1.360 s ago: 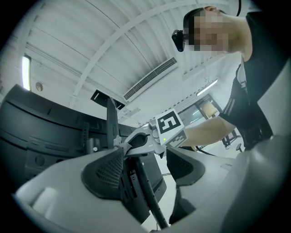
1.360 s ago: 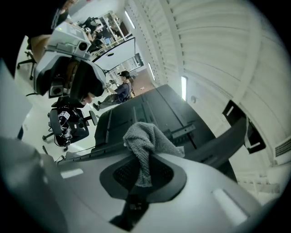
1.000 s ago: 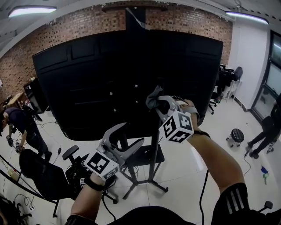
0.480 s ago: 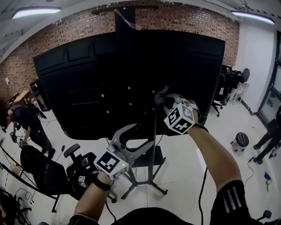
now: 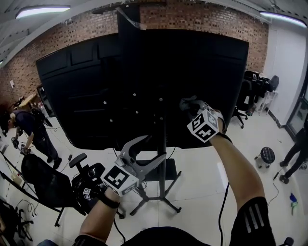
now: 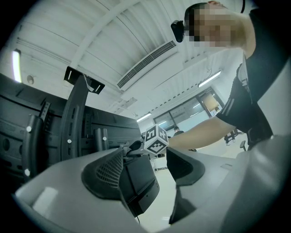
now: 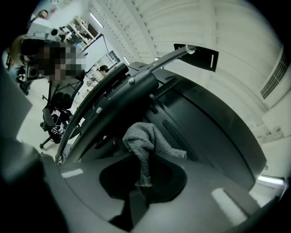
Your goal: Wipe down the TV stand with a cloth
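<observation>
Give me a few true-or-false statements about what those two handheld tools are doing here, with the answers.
1. The right gripper holds a grey cloth. True.
2. The left gripper grips a spray bottle. False: its fingers are apart with nothing between them.
3. The TV shows its black back. True.
4. The floor is red carpet. False: it is pale and shiny.

A brick wall [image 5: 86,26] stands at the back, under a long ceiling light [image 5: 42,11]. On the white floor [image 5: 202,192], a black office chair [image 5: 41,185] is at the left and a round stool [image 5: 265,156] at the right.
</observation>
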`<action>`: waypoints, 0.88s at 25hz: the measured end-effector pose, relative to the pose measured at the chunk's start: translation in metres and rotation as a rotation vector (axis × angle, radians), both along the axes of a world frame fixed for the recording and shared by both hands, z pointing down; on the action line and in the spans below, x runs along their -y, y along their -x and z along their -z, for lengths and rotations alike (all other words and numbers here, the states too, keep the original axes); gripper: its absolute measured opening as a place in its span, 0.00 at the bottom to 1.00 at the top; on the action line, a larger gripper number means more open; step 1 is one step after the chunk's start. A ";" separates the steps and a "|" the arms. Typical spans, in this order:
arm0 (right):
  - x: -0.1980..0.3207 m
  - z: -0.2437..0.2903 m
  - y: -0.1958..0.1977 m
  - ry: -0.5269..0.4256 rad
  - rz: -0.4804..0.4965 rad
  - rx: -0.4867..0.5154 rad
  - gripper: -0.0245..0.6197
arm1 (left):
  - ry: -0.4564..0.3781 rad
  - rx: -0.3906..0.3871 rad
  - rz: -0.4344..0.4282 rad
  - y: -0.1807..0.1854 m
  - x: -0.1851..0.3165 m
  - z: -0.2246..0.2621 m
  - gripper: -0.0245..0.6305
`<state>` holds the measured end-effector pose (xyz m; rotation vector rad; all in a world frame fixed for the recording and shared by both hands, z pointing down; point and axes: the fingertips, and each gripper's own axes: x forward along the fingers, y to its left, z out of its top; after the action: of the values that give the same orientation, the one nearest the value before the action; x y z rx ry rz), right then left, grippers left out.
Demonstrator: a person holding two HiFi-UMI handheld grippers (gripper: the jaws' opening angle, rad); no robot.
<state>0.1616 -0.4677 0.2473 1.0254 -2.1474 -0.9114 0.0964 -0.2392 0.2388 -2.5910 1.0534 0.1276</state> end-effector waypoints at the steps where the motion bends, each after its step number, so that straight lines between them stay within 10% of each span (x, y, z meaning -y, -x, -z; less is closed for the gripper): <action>1: 0.001 -0.001 -0.007 0.001 -0.007 0.004 0.09 | -0.001 0.002 -0.002 -0.003 0.002 -0.001 0.53; 14: 0.016 -0.007 -0.108 0.094 -0.146 0.140 0.09 | 0.010 0.015 -0.056 -0.048 0.009 -0.011 0.53; 22: -0.030 0.021 -0.052 0.136 0.016 0.313 0.09 | 0.000 0.005 -0.050 -0.024 0.002 -0.007 0.53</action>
<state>0.2135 -0.4381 0.2265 1.1447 -2.4388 -0.6329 0.1203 -0.2408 0.2462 -2.6169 0.9875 0.1335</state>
